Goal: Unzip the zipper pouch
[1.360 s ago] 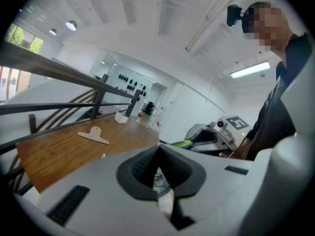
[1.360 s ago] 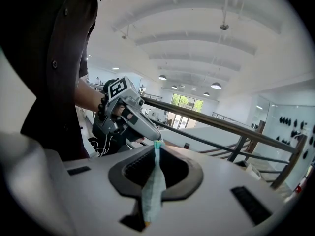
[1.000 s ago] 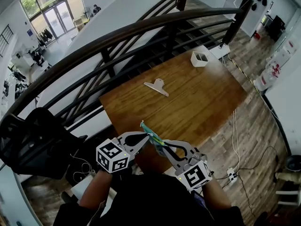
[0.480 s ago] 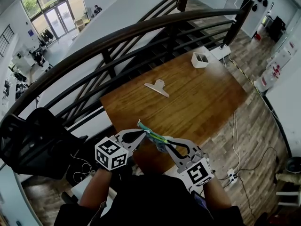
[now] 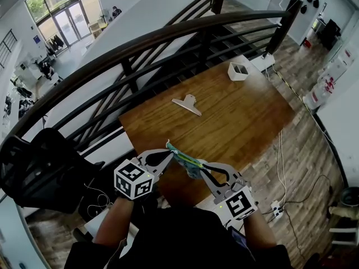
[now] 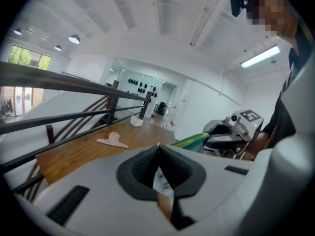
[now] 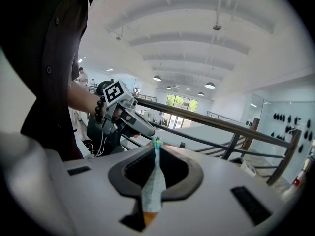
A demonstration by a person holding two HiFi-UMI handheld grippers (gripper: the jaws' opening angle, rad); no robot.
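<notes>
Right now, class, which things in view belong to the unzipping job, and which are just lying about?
In use: zipper pouch, left gripper, right gripper, both shut on it.
Lying about: clip, white box, both on the table.

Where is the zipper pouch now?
In the head view, low centre, the zipper pouch is gripped between the left gripper and right gripper, over the table.

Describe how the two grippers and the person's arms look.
Both the left gripper and right gripper have light grey shells with dark ribbed pads. Each carries a white cube printed with black square markers. The person wears a dark top and a dark bead bracelet on the left wrist.
</notes>
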